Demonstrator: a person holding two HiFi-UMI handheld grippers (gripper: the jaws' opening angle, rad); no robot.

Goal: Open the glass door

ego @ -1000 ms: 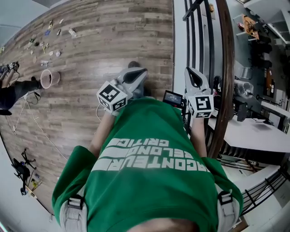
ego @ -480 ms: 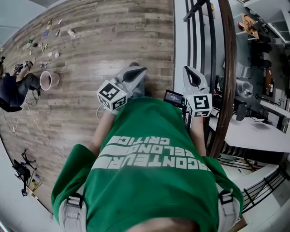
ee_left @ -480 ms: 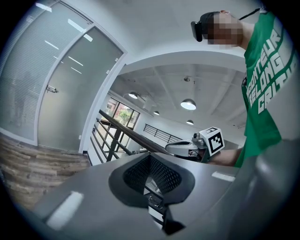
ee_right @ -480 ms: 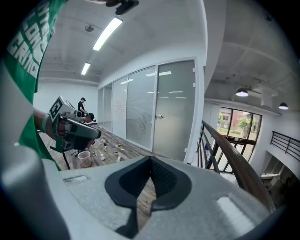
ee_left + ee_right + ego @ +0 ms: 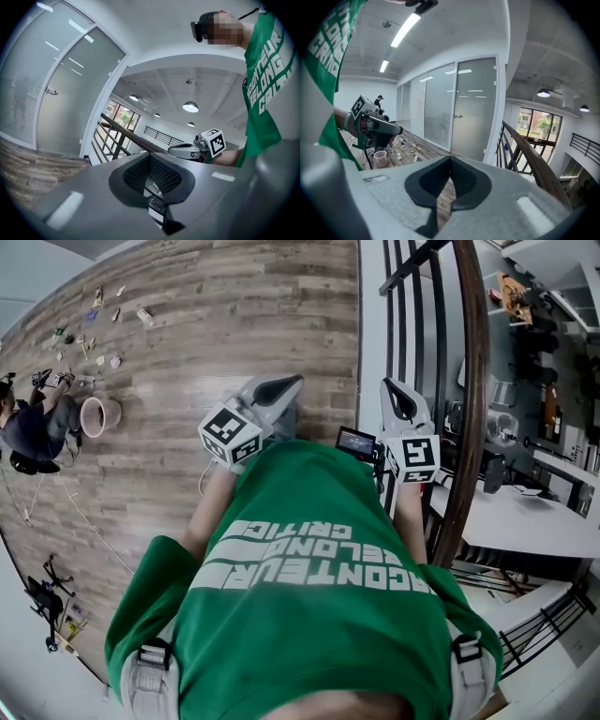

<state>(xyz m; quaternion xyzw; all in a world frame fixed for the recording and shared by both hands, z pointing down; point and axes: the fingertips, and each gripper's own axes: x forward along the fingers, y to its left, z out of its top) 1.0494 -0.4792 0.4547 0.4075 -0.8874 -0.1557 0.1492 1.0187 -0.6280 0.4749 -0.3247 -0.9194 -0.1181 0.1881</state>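
The frosted glass door [image 5: 476,108] with a small metal handle [image 5: 458,116] stands some way off in the right gripper view, at the end of a glass partition wall. The left gripper view shows the same door [image 5: 70,98] and its handle [image 5: 50,91] at the left. Both grippers are held up in front of the person's green shirt. My left gripper [image 5: 284,384] [image 5: 150,157] is shut with nothing in it. My right gripper [image 5: 393,390] [image 5: 450,159] is shut and empty too, close to the railing. Neither touches the door.
A wooden handrail on black balusters [image 5: 469,381] runs along the right, with a drop to a lower floor and a white table [image 5: 525,517] beyond. On the wooden floor at the left are a crouching person [image 5: 28,427], a pink bucket [image 5: 98,415] and several small items [image 5: 94,310].
The crouching person at the left has moved further into view beside the pink bucket. Both grippers have hardly shifted and stay shut.
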